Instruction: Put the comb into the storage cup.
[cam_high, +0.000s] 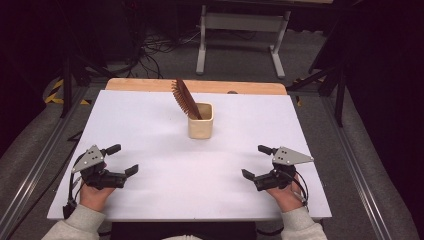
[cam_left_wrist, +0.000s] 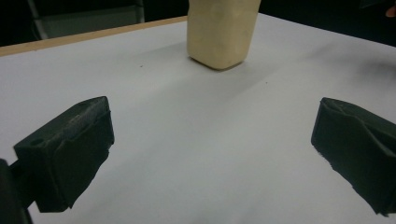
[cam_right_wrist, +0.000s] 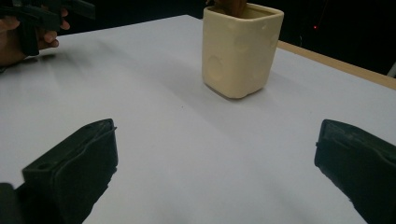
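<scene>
A cream square cup (cam_high: 201, 120) stands upright near the middle of the white table (cam_high: 150, 130), with a brown wooden comb (cam_high: 185, 98) leaning out of it to the upper left. The cup (cam_left_wrist: 222, 30) is ahead in the left gripper view and the cup (cam_right_wrist: 240, 49) also sits ahead in the right gripper view. My left gripper (cam_high: 123, 159) rests low at the front left, open and holding nothing. My right gripper (cam_high: 254, 161) rests at the front right, open too. Both are well short of the cup.
A bare wooden strip (cam_high: 195, 86) runs along the table's far edge. Beyond it stand a white metal frame (cam_high: 240, 35) and cables on the grey floor. Dark stands flank the table on both sides.
</scene>
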